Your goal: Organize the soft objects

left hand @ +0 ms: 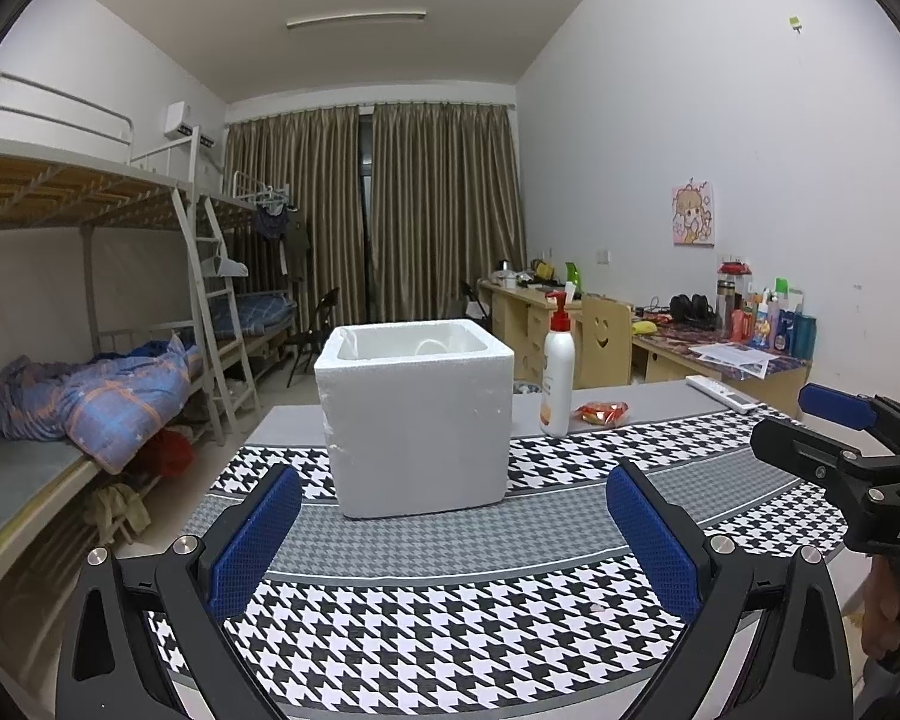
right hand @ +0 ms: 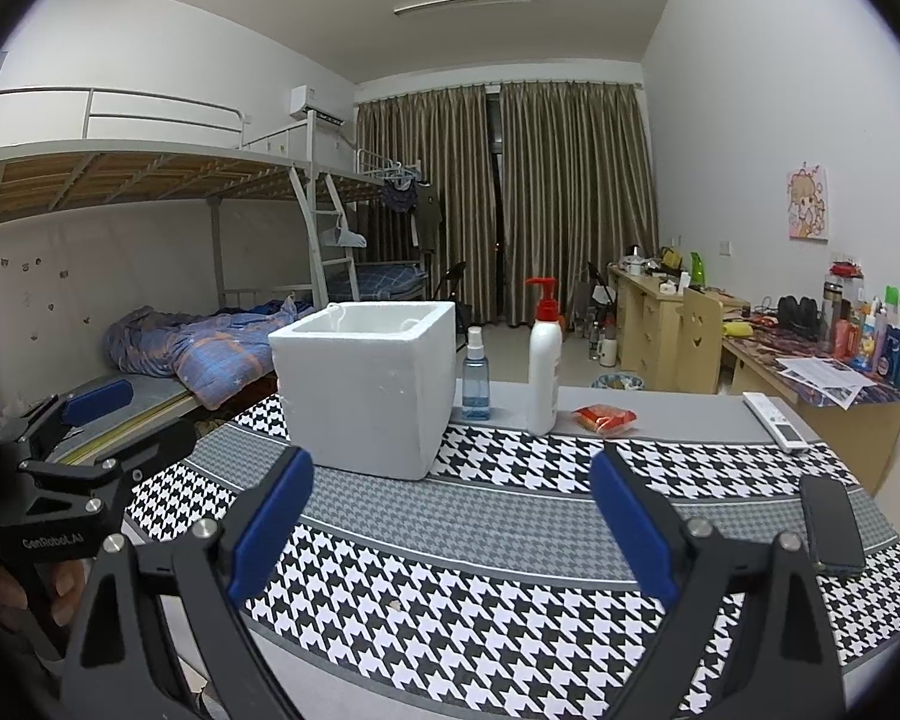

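Observation:
A white foam box (left hand: 417,420) stands open-topped on the houndstooth table cloth (left hand: 450,630); something white shows faintly inside it. It also shows in the right wrist view (right hand: 366,387). A small red-orange soft packet (left hand: 601,412) lies behind on the grey table, also in the right wrist view (right hand: 605,418). My left gripper (left hand: 453,531) is open and empty, a short way in front of the box. My right gripper (right hand: 450,525) is open and empty, in front of the box and to its right.
A white pump bottle (right hand: 544,360) and a small blue spray bottle (right hand: 476,375) stand behind the box. A white remote (right hand: 775,413) and a dark phone (right hand: 831,525) lie at the table's right. Bunk beds (right hand: 150,276) stand left, desks (right hand: 810,372) right.

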`<state>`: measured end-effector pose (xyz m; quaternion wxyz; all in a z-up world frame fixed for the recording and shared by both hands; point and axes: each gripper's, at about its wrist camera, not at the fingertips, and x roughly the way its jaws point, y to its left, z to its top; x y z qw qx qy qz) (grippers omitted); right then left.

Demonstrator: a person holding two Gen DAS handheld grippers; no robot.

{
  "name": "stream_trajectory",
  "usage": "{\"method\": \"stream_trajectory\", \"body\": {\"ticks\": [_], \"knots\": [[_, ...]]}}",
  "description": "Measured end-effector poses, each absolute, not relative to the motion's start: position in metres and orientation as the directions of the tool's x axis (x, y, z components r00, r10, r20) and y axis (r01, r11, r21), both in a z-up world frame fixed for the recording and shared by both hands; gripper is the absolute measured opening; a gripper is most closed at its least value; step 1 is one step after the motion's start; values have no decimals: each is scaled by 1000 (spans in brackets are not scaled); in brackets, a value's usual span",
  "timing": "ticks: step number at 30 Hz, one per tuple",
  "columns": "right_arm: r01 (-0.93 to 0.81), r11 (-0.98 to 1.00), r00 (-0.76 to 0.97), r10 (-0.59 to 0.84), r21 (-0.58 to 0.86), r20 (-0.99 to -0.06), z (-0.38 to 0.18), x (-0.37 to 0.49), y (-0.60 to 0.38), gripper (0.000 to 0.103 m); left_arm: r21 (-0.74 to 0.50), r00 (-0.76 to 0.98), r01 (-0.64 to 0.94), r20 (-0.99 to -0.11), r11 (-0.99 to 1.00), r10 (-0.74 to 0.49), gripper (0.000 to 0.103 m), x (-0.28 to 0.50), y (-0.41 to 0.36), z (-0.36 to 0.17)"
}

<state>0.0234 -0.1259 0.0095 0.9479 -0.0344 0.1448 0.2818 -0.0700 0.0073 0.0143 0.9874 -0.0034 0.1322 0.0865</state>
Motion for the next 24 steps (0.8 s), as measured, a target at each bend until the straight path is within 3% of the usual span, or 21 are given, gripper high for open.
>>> {"method": "stream_trajectory", "body": {"ticks": [24], "knots": [[-543,840,799,522,16,-299,6,24,-128,96,24,948,-168,-269,986,168,102,-67,4,10]]}}
